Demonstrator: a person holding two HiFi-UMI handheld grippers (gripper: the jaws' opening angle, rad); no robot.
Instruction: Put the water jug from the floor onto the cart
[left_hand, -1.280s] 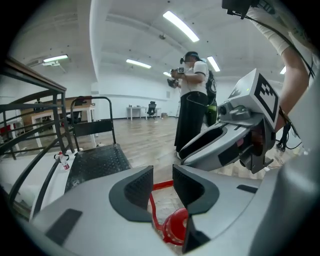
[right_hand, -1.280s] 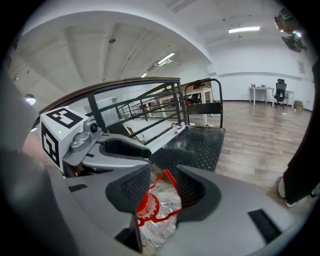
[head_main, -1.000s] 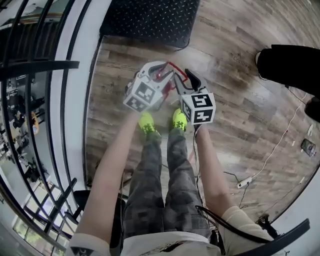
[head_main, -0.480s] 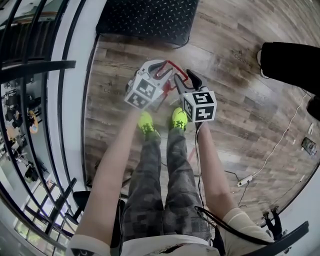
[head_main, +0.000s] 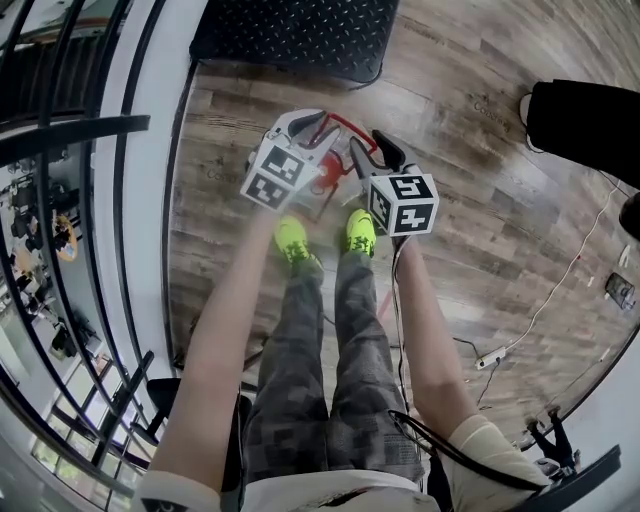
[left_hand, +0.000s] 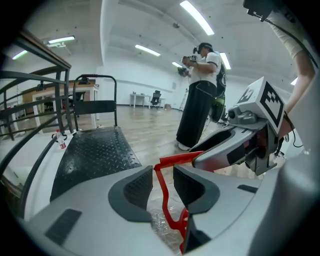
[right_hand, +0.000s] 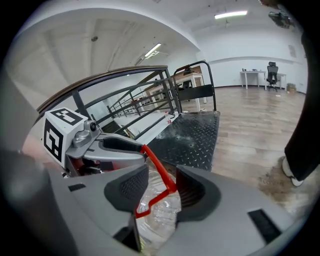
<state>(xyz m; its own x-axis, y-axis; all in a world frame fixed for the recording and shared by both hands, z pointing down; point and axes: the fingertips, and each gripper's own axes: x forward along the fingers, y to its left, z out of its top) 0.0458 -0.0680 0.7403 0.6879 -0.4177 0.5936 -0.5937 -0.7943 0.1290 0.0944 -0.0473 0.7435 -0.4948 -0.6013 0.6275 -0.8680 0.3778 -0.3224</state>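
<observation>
At the far left a black railing (head_main: 60, 130) runs beside the cart (head_main: 290, 35), whose black studded deck lies low, just beyond the grippers, with its push bar at the far end. The left gripper (left_hand: 163, 181) has its jaws slightly apart, and the red handle (left_hand: 161, 200) runs up between the pads without being squeezed. The water jug (right_hand: 160, 212) sits on the wooden floor (head_main: 470, 230), just ahead of the person's yellow shoes (head_main: 292, 240). It seems to stand upright with the handle uppermost, though the grippers hide most of it. The right gripper (right_hand: 162, 182) has just been opening; its jaws stand wide around the same handle. Further right are another person's black trouser leg (head_main: 585, 115) and a white cable (head_main: 550, 300).
</observation>
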